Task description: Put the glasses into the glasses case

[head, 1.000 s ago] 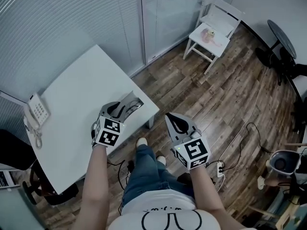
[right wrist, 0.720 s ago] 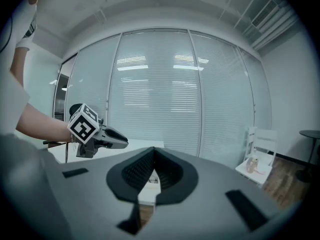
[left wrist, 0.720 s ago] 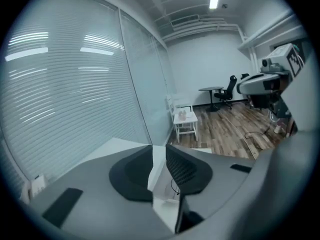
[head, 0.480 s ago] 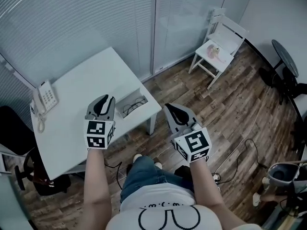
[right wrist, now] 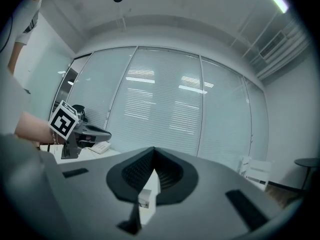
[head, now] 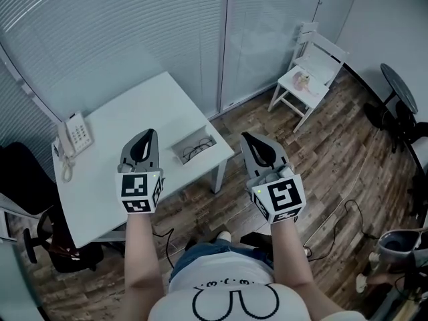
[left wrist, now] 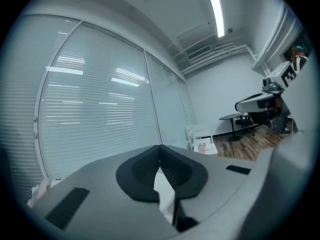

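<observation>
Dark-framed glasses [head: 198, 148] lie in an open white glasses case [head: 182, 155] near the right corner of the white table [head: 120, 112]. My left gripper [head: 148, 133] is held level, well above the table and left of the case. Its jaws are shut with nothing between them, and their tips meet in the left gripper view [left wrist: 160, 146]. My right gripper [head: 249, 137] hangs over the wooden floor to the right of the table, also shut and empty [right wrist: 153, 149]. The left gripper [right wrist: 90, 131] shows in the right gripper view too.
A desk phone [head: 75, 137] sits at the table's left edge. A white chair [head: 311, 72] with a small pink item stands by the glass wall with blinds. A black office chair [head: 27, 179] is at the left; cables [head: 334, 192] lie on the floor at the right.
Both grippers have risen. The left one has pulled away from the case to the left and its jaws have closed. The glasses stay in the case.
</observation>
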`<state>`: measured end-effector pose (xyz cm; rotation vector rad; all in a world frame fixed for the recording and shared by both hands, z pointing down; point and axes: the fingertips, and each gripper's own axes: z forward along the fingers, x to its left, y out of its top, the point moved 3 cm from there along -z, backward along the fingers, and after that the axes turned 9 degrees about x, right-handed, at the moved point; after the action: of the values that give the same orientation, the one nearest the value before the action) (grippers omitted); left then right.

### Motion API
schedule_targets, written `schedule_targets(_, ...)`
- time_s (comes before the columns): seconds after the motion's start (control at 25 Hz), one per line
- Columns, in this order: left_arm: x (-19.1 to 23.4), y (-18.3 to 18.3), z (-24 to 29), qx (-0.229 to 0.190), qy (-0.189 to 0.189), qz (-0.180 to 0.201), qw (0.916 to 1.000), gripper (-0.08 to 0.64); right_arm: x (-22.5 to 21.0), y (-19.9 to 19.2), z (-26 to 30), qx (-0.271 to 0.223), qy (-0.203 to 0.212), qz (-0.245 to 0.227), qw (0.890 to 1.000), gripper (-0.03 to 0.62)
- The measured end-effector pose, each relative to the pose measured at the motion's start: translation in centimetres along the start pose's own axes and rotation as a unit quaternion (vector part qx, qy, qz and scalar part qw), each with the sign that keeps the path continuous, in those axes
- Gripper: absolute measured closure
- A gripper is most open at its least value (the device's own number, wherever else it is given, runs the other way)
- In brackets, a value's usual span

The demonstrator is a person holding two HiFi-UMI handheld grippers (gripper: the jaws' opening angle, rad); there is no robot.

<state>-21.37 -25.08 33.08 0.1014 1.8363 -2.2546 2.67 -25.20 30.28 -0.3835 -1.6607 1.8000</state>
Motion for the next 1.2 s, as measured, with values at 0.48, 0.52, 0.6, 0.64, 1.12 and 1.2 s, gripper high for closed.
schedule_targets(0.48,1.1,4.2,-3.0,-0.056,0.0,-0.002,0.9984,0.543,-0.8,5.8,-2.0,-0.043,-0.061,-0.017,0.997,0.583)
schedule_targets(0.52,1.1,4.5,-3.1,-0.061,0.0,-0.001,0.9981,0.543,-1.0,6.4,-2.1,-0.048,-0.066,-0.019,0.996,0.583)
schedule_targets(0.6,1.1,5.0,-3.4,-0.07,-0.001,0.002,0.9976,0.543,-1.3,7.4,-2.6,-0.057,-0.073,-0.024,0.995,0.583)
schedule_targets(0.64,1.1,5.2,-3.5,-0.073,-0.001,0.004,0.9973,0.544,-1.4,7.8,-2.8,-0.059,-0.076,-0.027,0.995,0.583)
schedule_targets(1.12,1.7,6.1,-4.3,-0.091,-0.005,0.011,0.9958,0.543,-0.4,7.6,-2.4,-0.05,-0.083,-0.032,0.995,0.583)
schedule_targets(1.2,1.7,6.4,-4.4,-0.095,-0.006,0.011,0.9954,0.543,-0.4,7.7,-2.4,-0.05,-0.083,-0.032,0.995,0.583)
